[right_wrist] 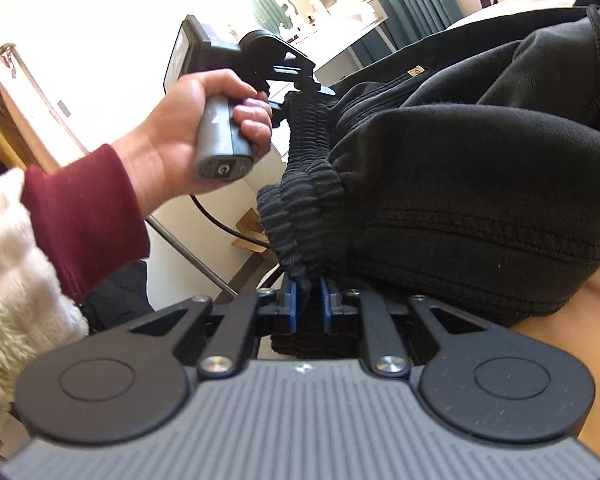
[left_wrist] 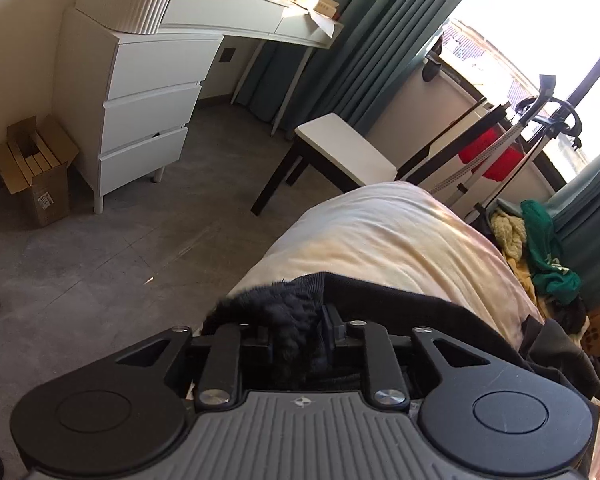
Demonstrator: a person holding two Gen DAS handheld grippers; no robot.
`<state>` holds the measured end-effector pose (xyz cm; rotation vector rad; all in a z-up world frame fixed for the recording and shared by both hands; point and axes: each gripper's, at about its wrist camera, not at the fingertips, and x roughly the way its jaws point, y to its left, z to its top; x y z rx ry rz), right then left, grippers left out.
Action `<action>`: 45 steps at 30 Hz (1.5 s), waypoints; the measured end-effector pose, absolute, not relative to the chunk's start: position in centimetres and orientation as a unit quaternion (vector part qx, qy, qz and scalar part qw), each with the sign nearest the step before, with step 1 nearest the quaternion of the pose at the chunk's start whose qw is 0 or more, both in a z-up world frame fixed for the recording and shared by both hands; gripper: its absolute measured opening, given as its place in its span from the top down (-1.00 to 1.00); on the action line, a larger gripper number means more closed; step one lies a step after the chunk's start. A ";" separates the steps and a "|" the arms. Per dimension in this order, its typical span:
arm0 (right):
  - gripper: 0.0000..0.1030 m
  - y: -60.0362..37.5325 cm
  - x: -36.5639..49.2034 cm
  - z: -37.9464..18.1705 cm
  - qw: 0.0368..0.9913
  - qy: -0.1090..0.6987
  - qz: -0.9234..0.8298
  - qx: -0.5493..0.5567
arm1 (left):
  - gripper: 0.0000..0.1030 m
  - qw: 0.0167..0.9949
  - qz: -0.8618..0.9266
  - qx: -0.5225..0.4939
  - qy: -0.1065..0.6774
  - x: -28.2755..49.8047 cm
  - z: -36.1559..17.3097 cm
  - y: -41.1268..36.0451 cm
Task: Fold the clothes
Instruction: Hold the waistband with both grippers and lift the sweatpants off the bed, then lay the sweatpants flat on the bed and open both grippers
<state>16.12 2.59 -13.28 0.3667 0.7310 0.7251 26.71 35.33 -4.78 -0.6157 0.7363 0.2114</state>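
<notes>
A: Where is the garment?
B: At my 12 o'clock: black trousers [right_wrist: 480, 152] over a cream bedspread [left_wrist: 400, 240], ribbed waistband [right_wrist: 304, 200] nearest.
A: And the fingers?
B: My right gripper [right_wrist: 309, 308] pinches the waistband between blue pads [right_wrist: 292, 304]; my left gripper [left_wrist: 296, 336] clamps fleecy black cloth, the person's hand [right_wrist: 204, 136] on its grey handle

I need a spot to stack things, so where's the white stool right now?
In the left wrist view, the white stool stands on the grey floor right of centre, between the white dressing table and the bed, before the green curtains.
</notes>
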 end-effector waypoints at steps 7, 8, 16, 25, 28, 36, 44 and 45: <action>-0.24 1.1 14.4 -12.9 0.847 0.332 0.378 0.169 | -0.65 0.898 0.121 -0.230 0.356 20.5 -3.4 35.9; -0.56 1.0 14.0 -12.6 0.851 0.328 0.375 0.163 | -0.66 0.901 0.125 -0.217 0.354 19.5 -3.1 35.9; -0.63 -2.3 11.1 -10.2 0.891 0.286 0.326 0.133 | -0.68 0.946 0.108 -0.138 0.274 10.4 2.6 30.5; -0.63 -13.9 8.8 -5.3 0.945 0.215 0.221 0.104 | -0.73 0.967 0.023 -0.127 0.221 3.5 6.1 17.9; -0.63 -18.3 8.5 -4.1 0.960 0.191 0.186 0.089 | -0.73 0.964 -0.023 -0.145 0.222 2.6 5.1 14.1; -0.63 -25.6 8.7 -5.7 0.977 0.162 0.117 0.079 | -0.73 0.969 -0.064 -0.076 0.226 2.6 0.6 4.6; -0.63 -27.7 10.5 -10.3 0.971 0.191 0.073 0.124 | -0.86 0.960 -0.059 -0.073 0.264 3.1 -3.9 3.3; -0.63 -27.6 10.6 -10.3 0.972 0.191 0.068 0.122 | -0.86 0.958 -0.060 -0.072 0.269 3.3 -4.2 3.3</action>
